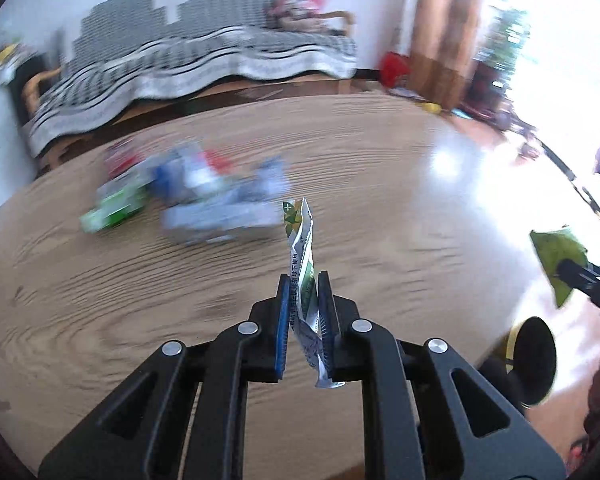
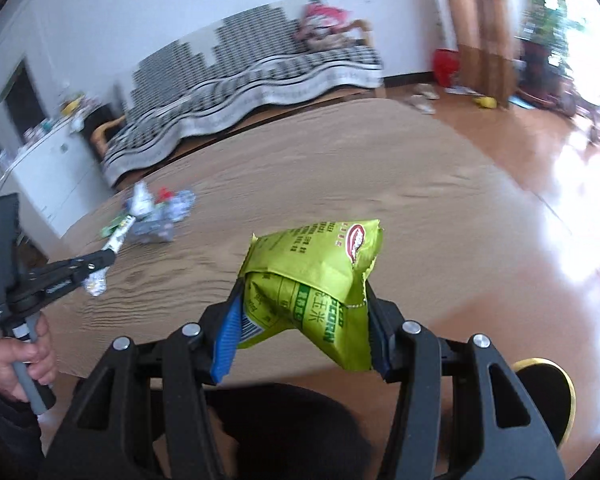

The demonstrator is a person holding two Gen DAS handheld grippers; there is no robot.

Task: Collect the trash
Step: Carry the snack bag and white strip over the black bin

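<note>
My left gripper [image 1: 303,280] is shut on a thin white and green wrapper [image 1: 300,240] and holds it upright above the wooden table [image 1: 380,152]. It also shows in the right wrist view [image 2: 104,258] at the left, with the wrapper [image 2: 118,238] sticking out. My right gripper [image 2: 304,284] is shut on a crumpled yellow-green snack bag [image 2: 316,264], held above the table's near edge. That bag shows at the right edge of the left wrist view [image 1: 556,256]. A blurred pile of blue, white, green and red trash [image 1: 192,192] lies on the table, also in the right wrist view [image 2: 156,216].
A sofa with a black and white striped cover [image 1: 204,56] stands behind the table. A white cabinet [image 2: 48,168] is at the left. A wooden post [image 2: 480,20] and a red item [image 2: 446,64] stand on the shiny floor at the right.
</note>
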